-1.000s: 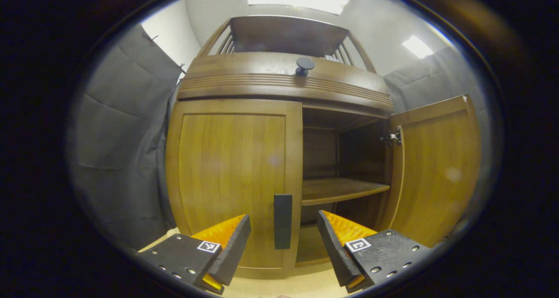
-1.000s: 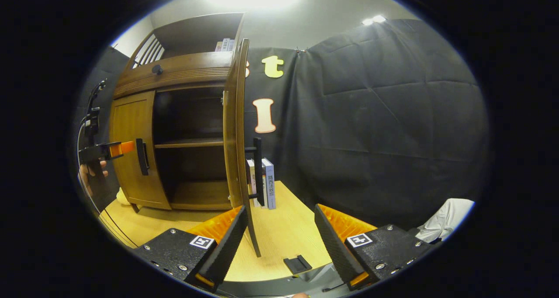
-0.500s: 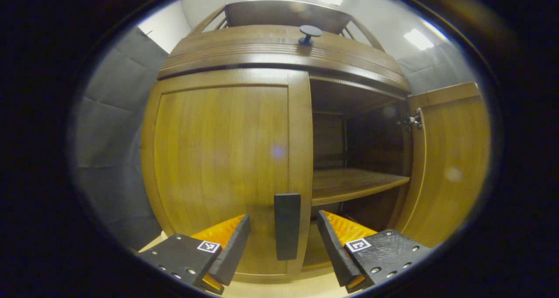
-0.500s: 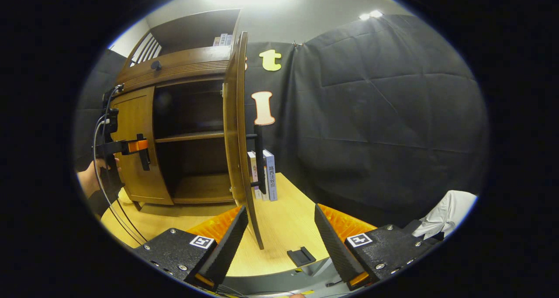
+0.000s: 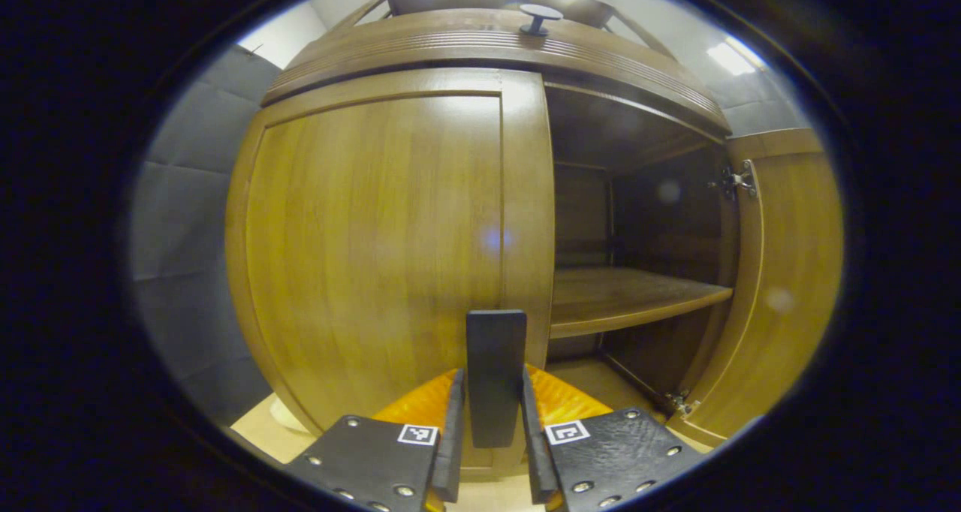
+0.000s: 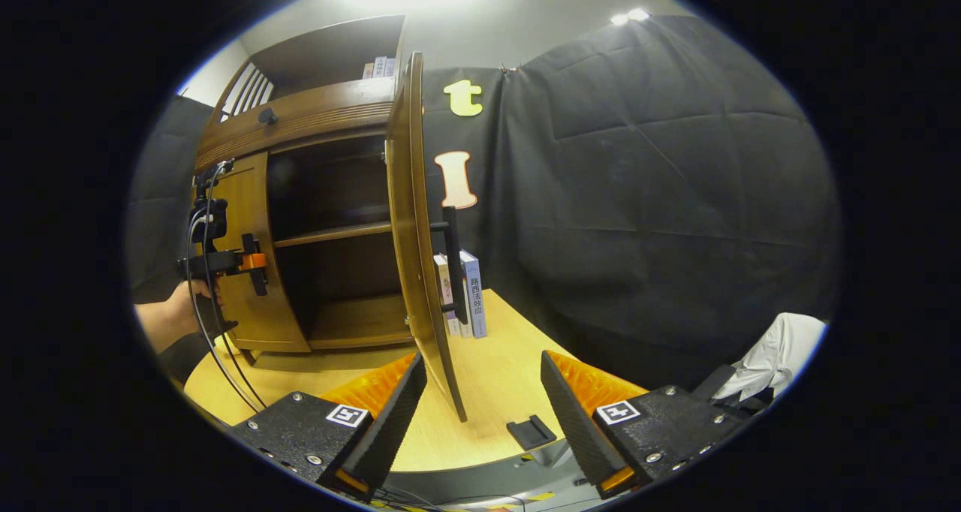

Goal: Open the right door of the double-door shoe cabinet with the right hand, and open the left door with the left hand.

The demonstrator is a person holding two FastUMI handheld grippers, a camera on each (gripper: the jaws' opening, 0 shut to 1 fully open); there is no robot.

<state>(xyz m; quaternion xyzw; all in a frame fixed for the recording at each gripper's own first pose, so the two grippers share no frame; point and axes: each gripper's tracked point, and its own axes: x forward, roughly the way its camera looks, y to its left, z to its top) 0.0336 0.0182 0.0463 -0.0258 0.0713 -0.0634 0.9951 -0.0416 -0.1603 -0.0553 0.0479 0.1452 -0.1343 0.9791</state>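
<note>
A: Report the left tool (image 5: 492, 452).

B: In the left gripper view its two fingers are clenched on the black handle (image 5: 495, 377) of the left door (image 5: 375, 249), one pad against each side of the bar. The handle stands upright along the door's inner edge. The right gripper view shows that tool (image 6: 251, 260) from the side at the handle, with a hand (image 6: 176, 313) holding it and cables hanging below.

A: Position of the left door?

B: It lies flush with the front of the shoe cabinet (image 5: 488, 43), closed.

A: Report the right tool (image 6: 484, 403).

B: Released. Its fingers stand wide apart and hold nothing. It hangs above the light wooden worktop (image 6: 495, 362), just in front of the lower edge of the right door (image 6: 417, 227).

A: Position of the right door?

B: Swung out, edge-on in the right gripper view, with its black bar handle (image 6: 453, 260) on the outer face. In the left gripper view the same door (image 5: 784, 287) stands open at the right, a metal hinge (image 5: 739, 180) near its top.

A: Cabinet interior?

B: One wooden shelf (image 5: 631, 298) crosses the open half; the compartments above and below it are dark. A round black knob (image 5: 539, 16) sits on the band above the doors.

A: Other items?

B: Books (image 6: 462, 294) stand upright on the worktop behind the open door. A small black clip-like part (image 6: 531, 431) lies on the worktop near its front edge, between the right tool's fingers as seen in that view.
</note>
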